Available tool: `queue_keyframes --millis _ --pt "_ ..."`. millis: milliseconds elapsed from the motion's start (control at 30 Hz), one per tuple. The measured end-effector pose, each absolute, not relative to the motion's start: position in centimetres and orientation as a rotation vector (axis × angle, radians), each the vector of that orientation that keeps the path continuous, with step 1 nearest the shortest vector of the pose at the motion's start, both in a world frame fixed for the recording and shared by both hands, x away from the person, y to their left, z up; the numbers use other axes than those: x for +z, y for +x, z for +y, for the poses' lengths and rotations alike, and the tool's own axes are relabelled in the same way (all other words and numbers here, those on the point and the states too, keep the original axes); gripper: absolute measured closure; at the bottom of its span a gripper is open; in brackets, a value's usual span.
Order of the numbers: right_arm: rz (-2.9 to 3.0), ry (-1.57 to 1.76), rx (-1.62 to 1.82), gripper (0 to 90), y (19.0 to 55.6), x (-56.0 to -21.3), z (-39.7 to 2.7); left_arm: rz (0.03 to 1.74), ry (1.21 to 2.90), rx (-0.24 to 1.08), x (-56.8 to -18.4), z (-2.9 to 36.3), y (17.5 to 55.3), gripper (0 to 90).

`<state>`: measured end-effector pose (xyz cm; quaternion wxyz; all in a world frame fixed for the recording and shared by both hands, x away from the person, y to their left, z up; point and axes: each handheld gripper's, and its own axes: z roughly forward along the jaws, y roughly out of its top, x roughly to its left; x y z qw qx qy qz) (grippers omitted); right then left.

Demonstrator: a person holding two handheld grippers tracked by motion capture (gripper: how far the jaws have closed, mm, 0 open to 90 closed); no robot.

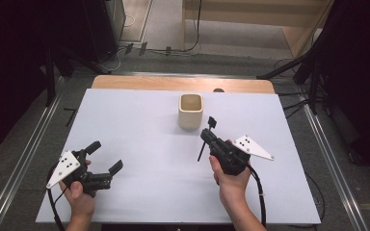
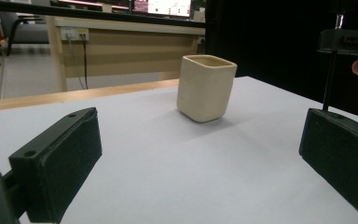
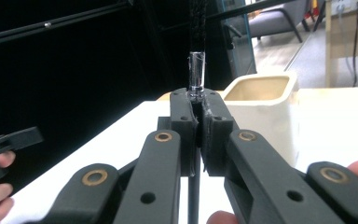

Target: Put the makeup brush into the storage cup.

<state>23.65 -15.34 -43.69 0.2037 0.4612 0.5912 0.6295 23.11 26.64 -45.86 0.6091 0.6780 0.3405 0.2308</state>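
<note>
A cream square cup (image 1: 191,110) stands upright and empty at the back middle of the white table (image 1: 139,125). My right gripper (image 1: 206,136) is just in front of it and to its right, shut on a thin black pen-like rod (image 1: 200,153) that stands nearly upright. In the right gripper view the rod (image 3: 196,74) sticks up between the closed jaws, with the cup (image 3: 261,107) right behind. My left gripper (image 1: 105,157) is at the near left, open and empty. Between its two jaws, the left gripper (image 2: 200,140) frames the cup (image 2: 205,88) farther off.
A wooden strip (image 1: 183,84) runs along the table's far edge. Beyond it are floor cables (image 1: 139,48) and a wooden bench (image 1: 250,19). Dark stands and black curtains flank both sides. Bare white surface lies between the two grippers.
</note>
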Motion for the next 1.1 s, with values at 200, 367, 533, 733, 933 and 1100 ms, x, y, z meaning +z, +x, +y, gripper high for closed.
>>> queue_keyframes --millis 200,367,533,733,933,1100 --pt "1.642 1.234 1.71 87.5 24.6 -42.5 -15.4 0.806 1.556 0.552 -46.2 28.0 22.5 0.0" --pt "1.615 1.179 1.693 87.6 25.9 -41.1 -15.3 0.816 1.56 0.565 -46.6 28.5 22.3 0.0" --pt "1.6 1.144 1.679 87.5 27.2 -39.8 -15.3 0.837 1.554 0.589 -47.0 29.5 21.8 0.0" --pt "1.582 1.135 1.658 87.5 28.8 -38.8 -15.2 0.856 1.535 0.591 -47.1 30.0 21.8 0.0" --pt "1.586 1.121 1.637 87.5 30.0 -38.0 -15.0 0.859 1.537 0.588 -47.2 29.7 21.8 0.0" --pt "1.592 1.121 1.621 87.5 31.2 -37.6 -14.9 0.869 1.53 0.578 -47.3 29.9 21.9 0.0"
